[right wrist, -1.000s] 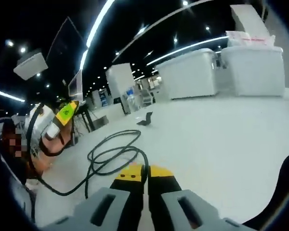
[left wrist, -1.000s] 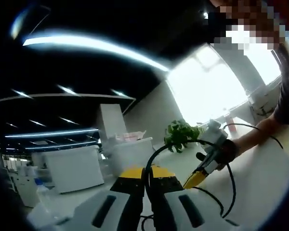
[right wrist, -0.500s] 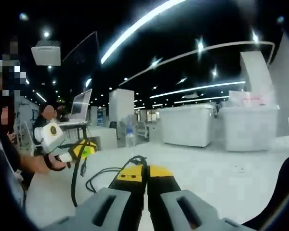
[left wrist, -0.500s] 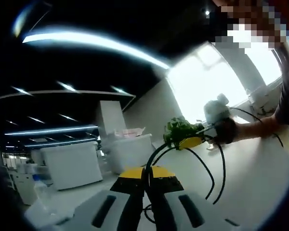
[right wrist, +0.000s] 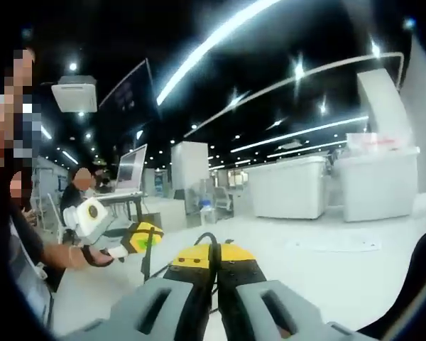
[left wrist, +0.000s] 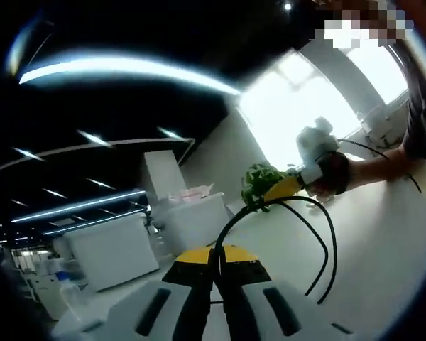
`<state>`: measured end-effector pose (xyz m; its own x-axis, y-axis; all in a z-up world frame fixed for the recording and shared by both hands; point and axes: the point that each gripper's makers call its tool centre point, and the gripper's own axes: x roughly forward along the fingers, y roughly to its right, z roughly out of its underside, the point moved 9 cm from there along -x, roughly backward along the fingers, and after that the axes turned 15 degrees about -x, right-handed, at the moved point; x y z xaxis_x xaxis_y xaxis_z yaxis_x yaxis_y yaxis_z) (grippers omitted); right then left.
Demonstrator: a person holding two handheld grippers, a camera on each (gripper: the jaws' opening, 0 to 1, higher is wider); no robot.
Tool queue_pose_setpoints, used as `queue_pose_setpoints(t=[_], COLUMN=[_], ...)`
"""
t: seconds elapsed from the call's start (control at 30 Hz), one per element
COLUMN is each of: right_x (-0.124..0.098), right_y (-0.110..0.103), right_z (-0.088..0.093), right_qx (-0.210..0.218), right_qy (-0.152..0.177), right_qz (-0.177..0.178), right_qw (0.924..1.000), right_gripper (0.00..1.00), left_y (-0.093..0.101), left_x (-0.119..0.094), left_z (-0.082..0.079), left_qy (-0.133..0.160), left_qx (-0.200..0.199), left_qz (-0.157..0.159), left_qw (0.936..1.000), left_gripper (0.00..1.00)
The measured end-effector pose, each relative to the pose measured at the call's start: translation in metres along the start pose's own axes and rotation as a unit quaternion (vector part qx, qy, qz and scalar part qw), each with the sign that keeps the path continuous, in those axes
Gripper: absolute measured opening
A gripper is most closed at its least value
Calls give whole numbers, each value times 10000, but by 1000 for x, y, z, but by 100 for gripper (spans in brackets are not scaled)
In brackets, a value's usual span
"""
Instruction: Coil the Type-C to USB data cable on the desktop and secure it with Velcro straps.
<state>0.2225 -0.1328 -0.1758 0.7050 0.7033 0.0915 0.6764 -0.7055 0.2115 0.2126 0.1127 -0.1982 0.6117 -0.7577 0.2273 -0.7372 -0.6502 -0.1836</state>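
A black data cable (left wrist: 319, 234) runs in loops between my two grippers, held up above the white desktop (left wrist: 390, 241). My left gripper (left wrist: 214, 253) is shut on the cable, which rises from its yellow tips and arcs right to my right gripper (left wrist: 277, 192), seen here in a person's hand. In the right gripper view my right gripper (right wrist: 214, 250) is shut on the cable (right wrist: 207, 238), a short black loop standing above its tips. My left gripper (right wrist: 143, 238) appears at the left there, with cable hanging from it.
White bins (left wrist: 113, 249) and a green plant (left wrist: 259, 181) stand at the far side of the desk, beside a bright window. White bins (right wrist: 380, 181), a water bottle (right wrist: 207, 212) and a laptop (right wrist: 131, 170) lie beyond the desktop (right wrist: 341, 263). A person sits at the left.
Both grippers have lifted and tilted up, raising the cable loops off the desk. The right gripper rose from low on the desk to the plant's height in the left gripper view.
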Motion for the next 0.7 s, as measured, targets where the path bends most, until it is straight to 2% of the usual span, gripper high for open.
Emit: queue_pose_setpoints(t=[0.37, 0.7], right_x=[0, 0], right_y=[-14, -23], right_z=[-9, -12], right_qx=[49, 86], right_qy=[326, 449], right_qz=[-291, -520], right_qw=[9990, 9976], right_gripper=[1, 1], left_y=[-6, -10], left_x=[1, 2], left_z=[8, 15], left_qy=[-226, -398], left_qx=[79, 241], left_qz=[-193, -320], left_qw=[9995, 9984], left_gripper=[5, 8])
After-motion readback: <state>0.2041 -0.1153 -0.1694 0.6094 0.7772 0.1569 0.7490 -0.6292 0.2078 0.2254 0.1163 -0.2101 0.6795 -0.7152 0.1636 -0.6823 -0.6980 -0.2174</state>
